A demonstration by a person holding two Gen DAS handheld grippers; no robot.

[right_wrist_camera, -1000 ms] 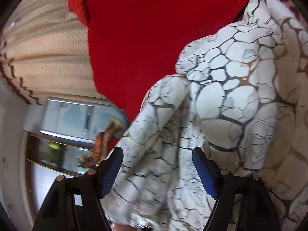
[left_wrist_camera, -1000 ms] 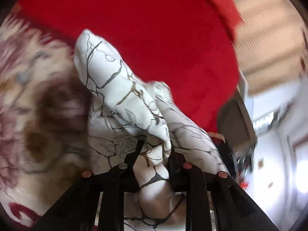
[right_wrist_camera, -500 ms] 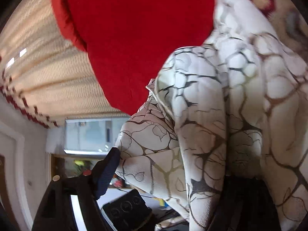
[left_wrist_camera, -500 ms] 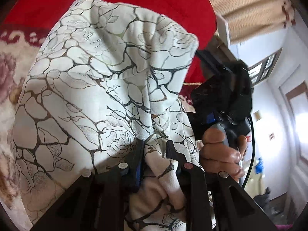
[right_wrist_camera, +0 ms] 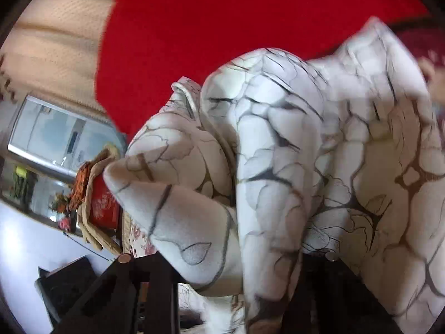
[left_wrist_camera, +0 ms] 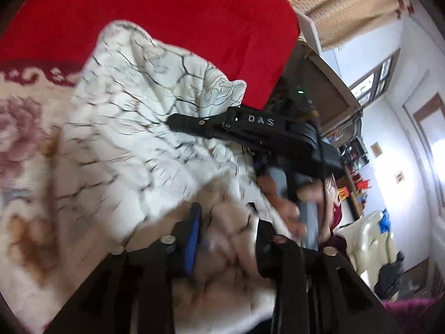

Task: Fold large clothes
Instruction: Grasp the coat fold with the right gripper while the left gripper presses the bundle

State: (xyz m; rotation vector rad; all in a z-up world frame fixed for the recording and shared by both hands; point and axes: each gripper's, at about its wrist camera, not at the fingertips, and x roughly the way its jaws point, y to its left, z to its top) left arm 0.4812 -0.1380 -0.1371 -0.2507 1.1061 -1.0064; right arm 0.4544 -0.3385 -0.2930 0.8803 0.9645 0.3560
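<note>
The garment point(left_wrist_camera: 133, 128) is white with a dark crackle print. It lies bunched on a red and floral bed cover point(left_wrist_camera: 167, 14). My left gripper point(left_wrist_camera: 226, 228) stands open, jaws apart, with blurred cloth between them, not pinched. The right gripper's black body point(left_wrist_camera: 250, 128) reaches over the cloth in the left wrist view. In the right wrist view the garment point(right_wrist_camera: 292, 167) drapes over my right gripper point(right_wrist_camera: 230, 264) and hides its fingertips; the cloth runs down between the finger arms.
The red cover point(right_wrist_camera: 236, 27) fills the far side. A beige curtain point(right_wrist_camera: 50, 41) hangs at the left. A red box in a basket point(right_wrist_camera: 103, 206) stands beside a glass cabinet point(right_wrist_camera: 55, 139). A window and door point(left_wrist_camera: 403, 111) are at the right.
My left gripper has opened; its jaws were shut on a fold half a second ago. The garment has dropped lower onto the bed. The right gripper has swung forward over the cloth.
</note>
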